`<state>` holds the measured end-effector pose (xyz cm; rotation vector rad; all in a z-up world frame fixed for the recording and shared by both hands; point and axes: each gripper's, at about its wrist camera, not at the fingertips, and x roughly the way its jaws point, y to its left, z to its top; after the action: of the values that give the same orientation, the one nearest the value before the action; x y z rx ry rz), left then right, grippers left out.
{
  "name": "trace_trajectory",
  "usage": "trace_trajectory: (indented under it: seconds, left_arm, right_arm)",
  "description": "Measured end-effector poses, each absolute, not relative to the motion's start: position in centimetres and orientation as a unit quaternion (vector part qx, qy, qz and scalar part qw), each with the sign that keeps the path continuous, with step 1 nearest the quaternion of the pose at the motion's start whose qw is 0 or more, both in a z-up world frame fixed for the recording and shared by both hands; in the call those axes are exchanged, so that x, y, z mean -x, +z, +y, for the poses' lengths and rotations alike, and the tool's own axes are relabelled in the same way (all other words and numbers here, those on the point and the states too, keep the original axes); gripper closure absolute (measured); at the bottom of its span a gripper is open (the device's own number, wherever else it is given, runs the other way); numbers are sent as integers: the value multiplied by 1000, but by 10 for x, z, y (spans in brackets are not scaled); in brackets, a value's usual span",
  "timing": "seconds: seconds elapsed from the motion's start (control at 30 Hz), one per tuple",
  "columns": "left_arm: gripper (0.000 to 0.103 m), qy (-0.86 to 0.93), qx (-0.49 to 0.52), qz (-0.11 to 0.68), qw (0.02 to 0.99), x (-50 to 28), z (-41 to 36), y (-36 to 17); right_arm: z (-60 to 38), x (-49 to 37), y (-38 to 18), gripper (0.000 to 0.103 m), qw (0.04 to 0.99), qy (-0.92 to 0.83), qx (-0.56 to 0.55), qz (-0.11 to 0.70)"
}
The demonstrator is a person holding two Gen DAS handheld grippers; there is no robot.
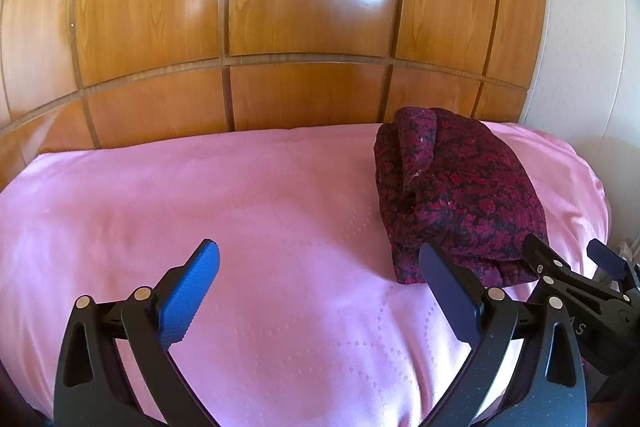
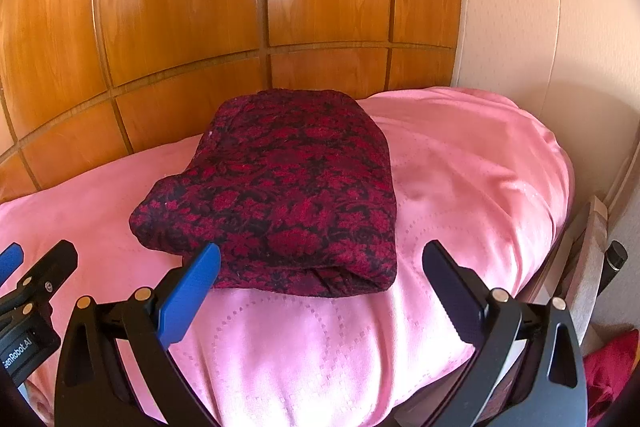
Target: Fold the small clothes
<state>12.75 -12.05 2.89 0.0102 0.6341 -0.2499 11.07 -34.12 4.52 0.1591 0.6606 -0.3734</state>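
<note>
folded red-black garment (image 2: pixel 280 195) lies mid-frame on pink bed cover (image 2: pixel 460 167). left gripper (image 1: pixel 320 283) wide, empty; right gripper (image 2: pixel 320 279) wide, empty.

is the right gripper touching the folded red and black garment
Cannot tell. In the right wrist view the right gripper is open, its blue finger overlapping the folded garment near edge; no view plainly shows contact or a gap.

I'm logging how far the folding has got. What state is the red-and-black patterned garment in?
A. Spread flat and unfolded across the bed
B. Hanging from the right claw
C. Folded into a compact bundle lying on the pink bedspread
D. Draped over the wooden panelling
C: the patterned garment lies as a thick folded bundle on the pink bedspread, and neither open claw grips it.
</note>
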Motion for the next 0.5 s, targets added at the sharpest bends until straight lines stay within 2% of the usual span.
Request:
trace_trajectory:
  seconds: [0.5]
  left_arm:
    - [6,-115,5,333,936,-134,-121,18]
  right_arm:
    - [-335,-110,43,2,928,-180,-68,320]
